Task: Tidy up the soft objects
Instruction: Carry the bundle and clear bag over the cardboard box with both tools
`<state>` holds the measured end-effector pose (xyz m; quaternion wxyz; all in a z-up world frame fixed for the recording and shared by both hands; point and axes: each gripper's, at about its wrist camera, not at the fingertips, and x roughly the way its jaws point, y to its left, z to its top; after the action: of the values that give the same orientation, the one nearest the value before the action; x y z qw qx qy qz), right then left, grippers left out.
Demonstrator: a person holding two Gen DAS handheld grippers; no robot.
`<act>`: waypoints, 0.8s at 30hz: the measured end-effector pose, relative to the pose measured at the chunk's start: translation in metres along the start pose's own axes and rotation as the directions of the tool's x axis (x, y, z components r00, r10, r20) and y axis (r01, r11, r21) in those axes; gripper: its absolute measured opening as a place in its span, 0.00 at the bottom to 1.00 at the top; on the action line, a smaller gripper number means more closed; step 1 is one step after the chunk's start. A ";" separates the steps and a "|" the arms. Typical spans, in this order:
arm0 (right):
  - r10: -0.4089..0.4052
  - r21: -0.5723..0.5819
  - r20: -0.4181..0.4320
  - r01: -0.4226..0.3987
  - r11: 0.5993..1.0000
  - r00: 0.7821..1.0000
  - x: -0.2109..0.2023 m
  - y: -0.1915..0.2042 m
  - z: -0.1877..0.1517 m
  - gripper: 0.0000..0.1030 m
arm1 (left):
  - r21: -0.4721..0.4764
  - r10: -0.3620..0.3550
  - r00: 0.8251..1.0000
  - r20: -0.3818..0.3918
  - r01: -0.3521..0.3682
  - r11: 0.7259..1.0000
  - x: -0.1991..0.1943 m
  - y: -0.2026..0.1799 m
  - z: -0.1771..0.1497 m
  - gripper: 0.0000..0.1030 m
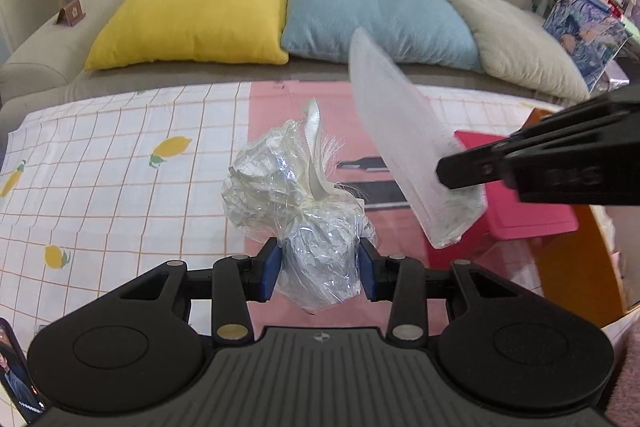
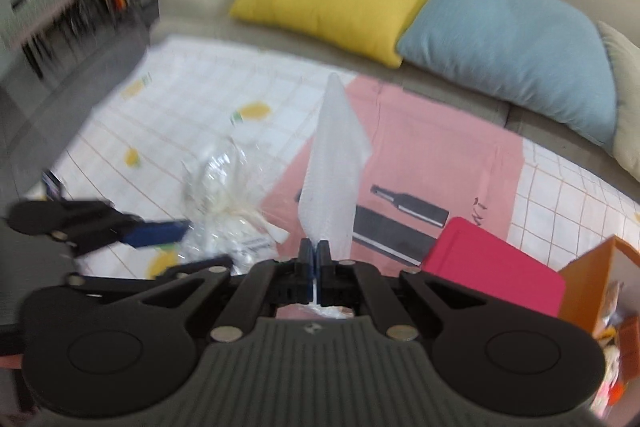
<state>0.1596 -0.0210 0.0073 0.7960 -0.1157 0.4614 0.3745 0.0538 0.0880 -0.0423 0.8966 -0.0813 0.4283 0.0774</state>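
My left gripper is shut on a crumpled clear plastic bag tied with a cream ribbon, held above the table. The bag also shows in the right wrist view, with the left gripper at its left. My right gripper is shut on a flat white cloth packet, which sticks up edge-on. In the left wrist view the packet hangs tilted, to the right of the bag, pinched by the right gripper.
The table has a checked lemon-print cloth and a pink sheet. A red box and an orange box stand at the right. Behind is a beige sofa with yellow, blue and beige cushions. A phone lies at the lower left.
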 end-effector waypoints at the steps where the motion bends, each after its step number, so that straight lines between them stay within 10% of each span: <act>1: 0.006 0.013 0.025 -0.006 1.000 1.000 -0.011 -0.001 -0.002 0.00 | 0.001 -0.005 1.000 0.010 0.005 1.000 -0.005 -0.003 0.001 0.44; 13: -0.168 0.112 0.218 0.146 0.983 0.961 -0.127 -0.041 -0.047 0.00 | 0.061 -0.143 0.986 0.085 0.138 0.989 -0.041 -0.063 0.028 0.44; 24: -0.395 0.266 0.116 0.355 0.896 0.911 -0.163 -0.123 -0.112 0.00 | 0.228 -0.332 0.941 0.061 0.311 0.923 -0.033 -0.164 0.045 0.44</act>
<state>0.1252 -0.2453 0.0605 0.8971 -0.0740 0.4038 0.1634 0.1015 -0.0647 0.0250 0.9206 -0.0492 0.3703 -0.1136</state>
